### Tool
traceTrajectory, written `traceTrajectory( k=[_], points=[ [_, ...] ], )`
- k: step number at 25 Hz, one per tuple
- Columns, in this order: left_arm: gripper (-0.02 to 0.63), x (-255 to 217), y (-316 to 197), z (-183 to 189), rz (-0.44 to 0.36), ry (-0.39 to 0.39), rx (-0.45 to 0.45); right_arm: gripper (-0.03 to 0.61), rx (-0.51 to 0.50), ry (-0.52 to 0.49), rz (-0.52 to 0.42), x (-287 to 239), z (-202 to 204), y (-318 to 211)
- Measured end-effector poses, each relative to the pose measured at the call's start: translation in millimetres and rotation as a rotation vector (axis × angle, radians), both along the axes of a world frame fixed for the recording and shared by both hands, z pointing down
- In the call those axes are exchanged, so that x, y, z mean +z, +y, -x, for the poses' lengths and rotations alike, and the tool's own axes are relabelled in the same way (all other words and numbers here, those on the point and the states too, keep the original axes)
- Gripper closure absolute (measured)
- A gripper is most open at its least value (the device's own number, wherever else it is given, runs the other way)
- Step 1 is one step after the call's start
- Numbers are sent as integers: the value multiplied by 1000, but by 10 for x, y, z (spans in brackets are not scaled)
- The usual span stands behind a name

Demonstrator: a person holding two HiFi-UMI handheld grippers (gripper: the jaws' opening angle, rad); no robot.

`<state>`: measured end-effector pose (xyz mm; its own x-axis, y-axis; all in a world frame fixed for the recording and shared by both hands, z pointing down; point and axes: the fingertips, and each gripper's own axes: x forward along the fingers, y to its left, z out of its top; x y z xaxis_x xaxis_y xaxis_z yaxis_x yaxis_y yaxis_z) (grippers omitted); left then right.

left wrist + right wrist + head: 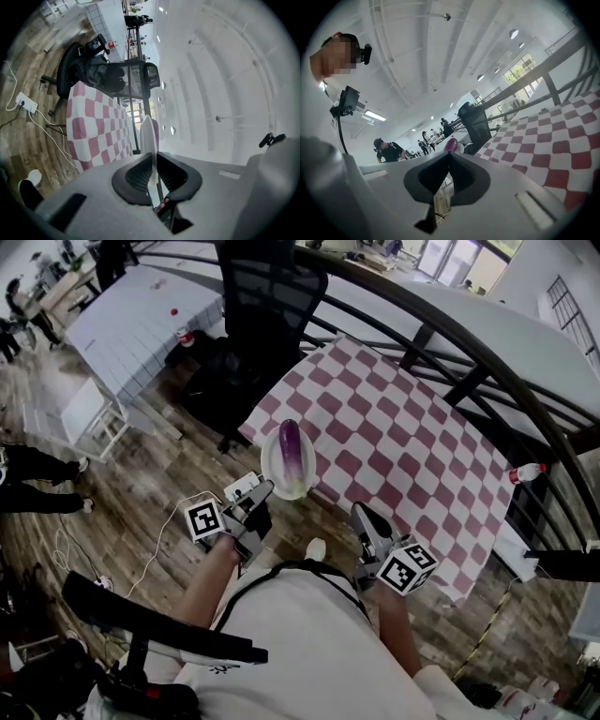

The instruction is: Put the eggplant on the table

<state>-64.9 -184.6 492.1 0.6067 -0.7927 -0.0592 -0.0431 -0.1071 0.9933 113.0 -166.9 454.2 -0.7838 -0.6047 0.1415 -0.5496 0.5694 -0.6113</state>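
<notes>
Head view: I hold the left tool [265,491] out in front of me, level, with its jaws pinching the near rim of a white plate [272,463]. The eggplant [292,448] lies on that plate, long axis pointing away from me, dark purple and glossy. Plate and eggplant are carried in the air at the near-left edge of the surface [412,442] (red-and-white checked cloth). From this angle I cannot tell whether the plate is over the cloth or just short of it above the wooden floor [141,484]. The eggplant is not on the surface.

Left gripper view: the left tool [153,158] has its dark pads pressed on the plate [146,133], which shows edge-on as a thin white blade standing between them. A sliver of eggplant [155,132] shows past its right side. The checked surface [89,126] is to the left, with a black office chair [79,70] beyond it.

Right gripper view: the right tool [449,154] has its jaws pressed together with nothing between them. Beyond the tips is the purple end of the eggplant [451,144]. The surface [562,140] spreads to the right.

Head view again: the right tool [360,512] hangs near my body, just beside the near edge of the cloth and well apart from the plate. A black railing [469,343] curves round the far side.
</notes>
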Motion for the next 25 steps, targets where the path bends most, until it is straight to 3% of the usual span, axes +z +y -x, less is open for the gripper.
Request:
traceTrajectory(
  k=[17,25],
  points=[
    [575,152,-603,-407,11,20,-87,571,-90,12,0,119,-406,-825],
    [575,202,-680,-100,43,10,-104,571,-129,-6,30,140,-64,-1008]
  ],
)
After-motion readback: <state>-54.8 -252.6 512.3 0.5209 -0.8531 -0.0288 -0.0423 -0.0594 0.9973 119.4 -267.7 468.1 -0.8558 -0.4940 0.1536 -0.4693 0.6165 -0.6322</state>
